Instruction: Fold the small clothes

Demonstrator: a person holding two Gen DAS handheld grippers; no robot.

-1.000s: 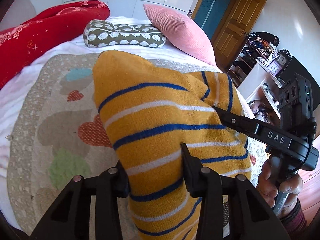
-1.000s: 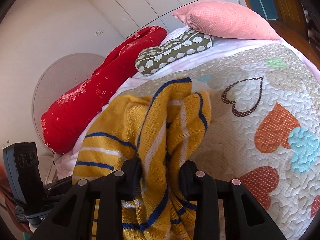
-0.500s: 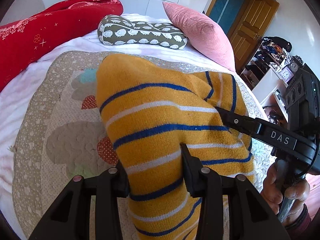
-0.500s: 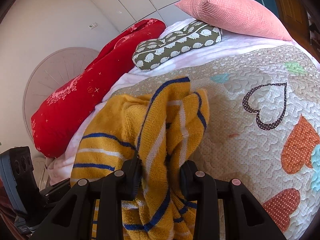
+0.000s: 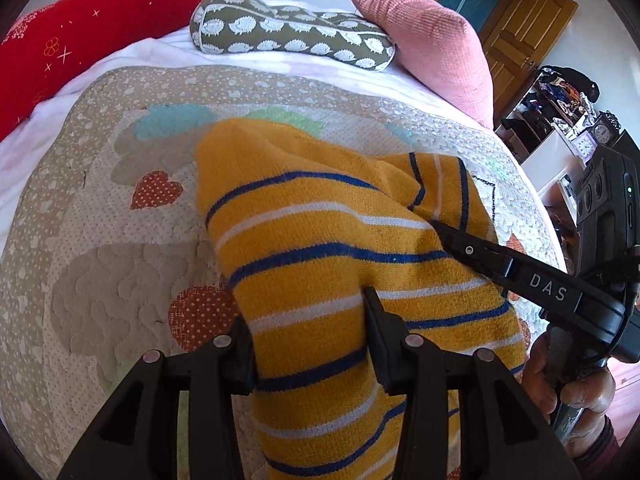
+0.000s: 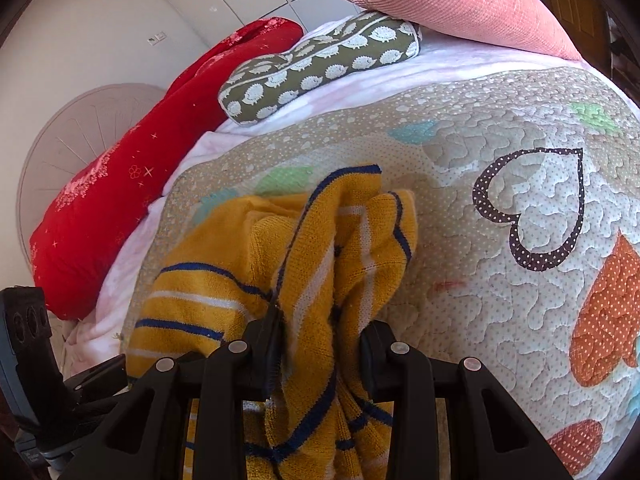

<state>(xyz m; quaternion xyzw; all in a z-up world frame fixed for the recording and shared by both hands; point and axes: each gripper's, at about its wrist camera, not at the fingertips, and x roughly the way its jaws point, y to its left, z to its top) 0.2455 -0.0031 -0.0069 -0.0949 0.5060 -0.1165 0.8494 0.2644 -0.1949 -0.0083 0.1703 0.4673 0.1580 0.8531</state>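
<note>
Yellow knit garment with blue and white stripes hangs bunched between the two grippers over a quilted bedcover printed with hearts, its far end drooping onto the quilt. The left gripper has the striped cloth running straight through its jaws; they have just been opening a little, yet the black fingers on both sides sit against the fabric and pinch it. In the left wrist view the right gripper reaches in from the right edge, its tip buried in a fold of the garment, with a person's hand wrapped around its handle. The right wrist view shows that gripper from behind: a thick gathered wad of the yellow knit fills the gap between its fingers, which press on it from both sides. At the head of the bed lie a red blanket, an olive bolster with white hedgehogs and a pink cushion. A wooden door and a cluttered shelf stand past the bed on the right.
</note>
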